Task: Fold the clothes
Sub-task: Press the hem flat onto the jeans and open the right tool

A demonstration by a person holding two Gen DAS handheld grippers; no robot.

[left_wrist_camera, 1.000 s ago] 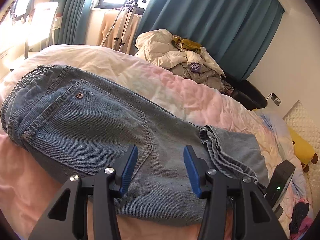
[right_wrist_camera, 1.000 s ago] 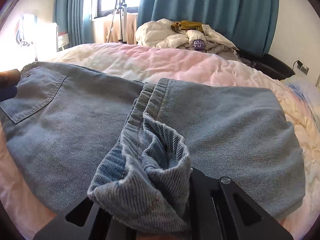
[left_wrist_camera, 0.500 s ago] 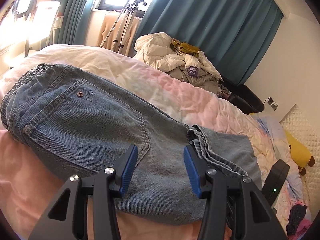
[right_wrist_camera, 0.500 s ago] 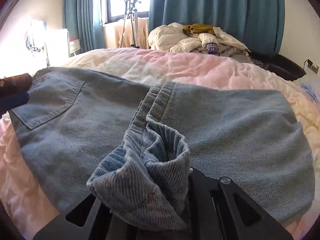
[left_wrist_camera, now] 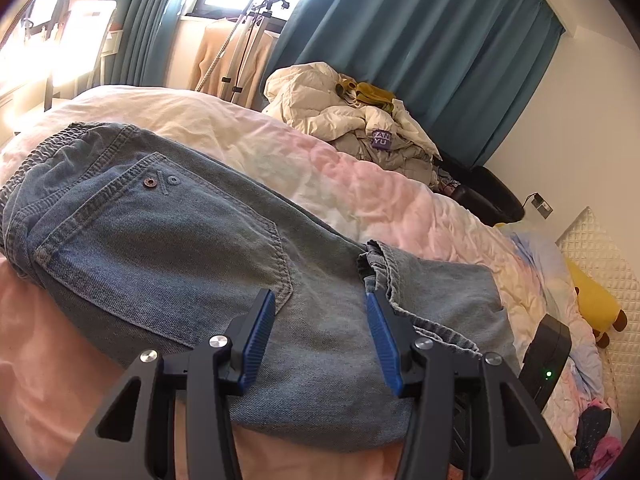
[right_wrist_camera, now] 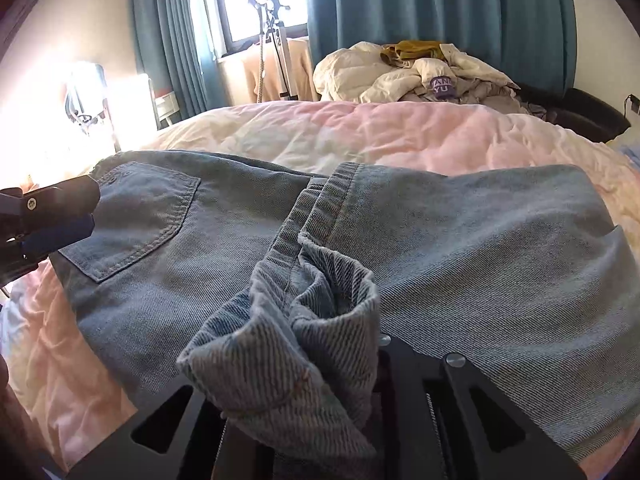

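Note:
Blue jeans (left_wrist_camera: 160, 240) lie folded across the pink quilt (left_wrist_camera: 360, 184), back pocket up and waistband at the left. My left gripper (left_wrist_camera: 319, 296) hovers open just above the denim below the pocket, with nothing between its blue pads. In the right wrist view the leg hem (right_wrist_camera: 304, 340) is bunched up over my right gripper (right_wrist_camera: 324, 364) and hides its fingertips. Those jaws are opening with the hem still between them. The folded leg (right_wrist_camera: 480, 240) lies over the seat of the jeans. At the left edge of that view the left gripper (right_wrist_camera: 52, 216) shows.
A heap of pale jackets and clothes (left_wrist_camera: 348, 116) sits at the far side of the bed. Behind it are teal curtains (left_wrist_camera: 440, 48) and a stand (left_wrist_camera: 248, 40) by the window. A yellow plush toy (left_wrist_camera: 592, 304) and a black seat (left_wrist_camera: 488, 196) are at the right.
The hem in my right gripper has shifted a little leftwards over the jeans, toward the back pocket. The left gripper has stayed where it was, still open.

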